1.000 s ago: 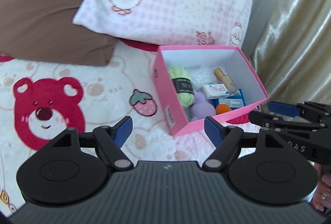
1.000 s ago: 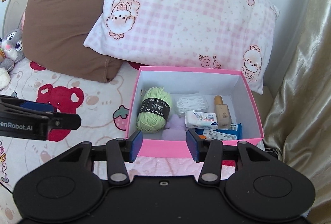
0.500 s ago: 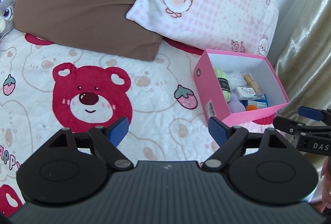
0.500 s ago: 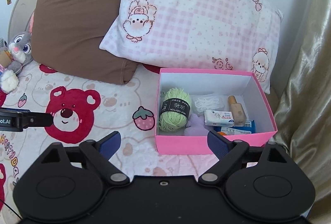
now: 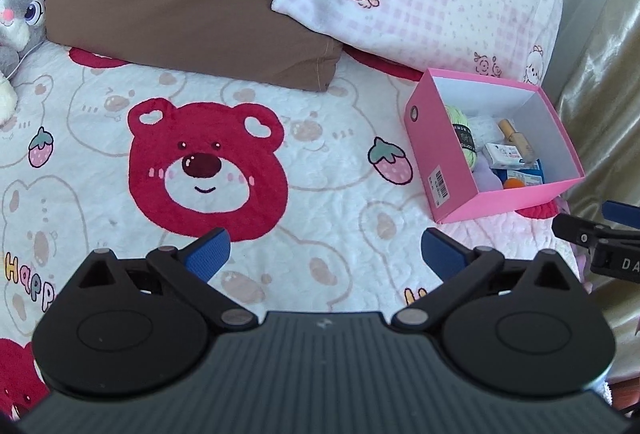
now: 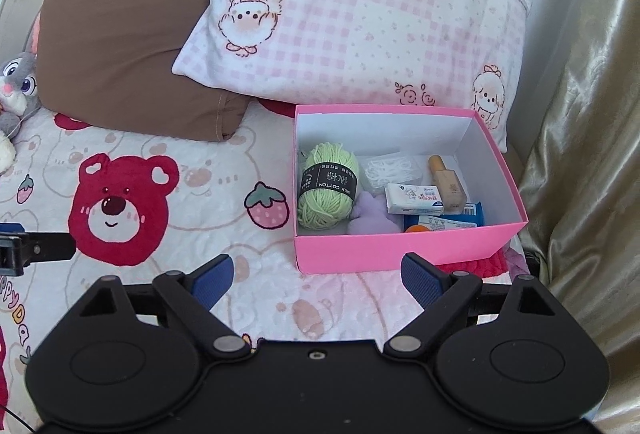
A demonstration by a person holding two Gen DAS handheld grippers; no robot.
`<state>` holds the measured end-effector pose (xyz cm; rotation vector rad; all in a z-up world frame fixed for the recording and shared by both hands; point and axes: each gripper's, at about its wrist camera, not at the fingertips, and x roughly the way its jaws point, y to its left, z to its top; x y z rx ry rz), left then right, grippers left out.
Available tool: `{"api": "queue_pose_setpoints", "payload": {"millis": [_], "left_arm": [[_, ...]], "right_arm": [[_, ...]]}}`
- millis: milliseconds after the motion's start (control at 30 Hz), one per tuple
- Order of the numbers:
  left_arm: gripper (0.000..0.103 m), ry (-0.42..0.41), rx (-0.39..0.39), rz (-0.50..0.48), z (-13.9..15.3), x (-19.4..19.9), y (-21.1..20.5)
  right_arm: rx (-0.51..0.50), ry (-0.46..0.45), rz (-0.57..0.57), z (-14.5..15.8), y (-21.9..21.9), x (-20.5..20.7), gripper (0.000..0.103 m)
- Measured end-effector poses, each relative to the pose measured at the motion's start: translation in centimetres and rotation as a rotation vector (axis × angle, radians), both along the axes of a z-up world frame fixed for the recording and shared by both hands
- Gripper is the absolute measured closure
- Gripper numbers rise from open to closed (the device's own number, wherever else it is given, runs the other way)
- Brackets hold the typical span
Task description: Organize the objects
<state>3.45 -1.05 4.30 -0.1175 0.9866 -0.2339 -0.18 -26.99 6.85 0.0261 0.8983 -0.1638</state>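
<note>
Left gripper (image 5: 325, 250) spread wide, jaws just opened further, nothing between them, hovering over bear-print blanket (image 5: 320, 169). Right gripper (image 6: 316, 274) also spread, jaws having just been opening, empty, just short of near wall of pink box (image 6: 384, 246). From left gripper, box up and to the right, well apart. Inside box: green yarn ball (image 6: 326, 193) at left, white cord bundle (image 6: 390, 171) behind centre, small white packet (image 6: 414, 198), beige bottle (image 6: 447, 183) at right, lilac soft thing (image 6: 372, 218), blue packet (image 6: 444, 220), orange bit (image 6: 417, 229) by near wall. Beyond box, pink checked pillow (image 6: 360, 21); brown pillow (image 6: 120, 45) farther left; grey plush rabbit (image 6: 18, 89) at far left. Gold curtain (image 6: 580, 153) to right of right gripper.
</note>
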Motion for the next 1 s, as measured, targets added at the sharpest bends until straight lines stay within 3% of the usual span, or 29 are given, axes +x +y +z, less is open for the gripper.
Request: {"api": "queue_pose_setpoints", "payload": {"millis": [300, 667, 1000], "left_arm": [[0.0, 0.01, 0.058, -0.026, 0.5, -0.8, -0.9], [0.0, 0.007, 0.072, -0.034, 1.6, -2.0, -0.9], [0.0, -0.042, 0.098, -0.053, 3.0, -3.0, -1.1]], "right_arm": [[-0.033, 0.018, -0.029, 0.4, 0.2, -0.8, 0.01], [-0.047, 0.028, -0.007, 0.8, 1.0, -1.8, 0.01], [-0.035, 0.04, -0.016, 0.6, 0.5, -1.9, 0.01]]}}
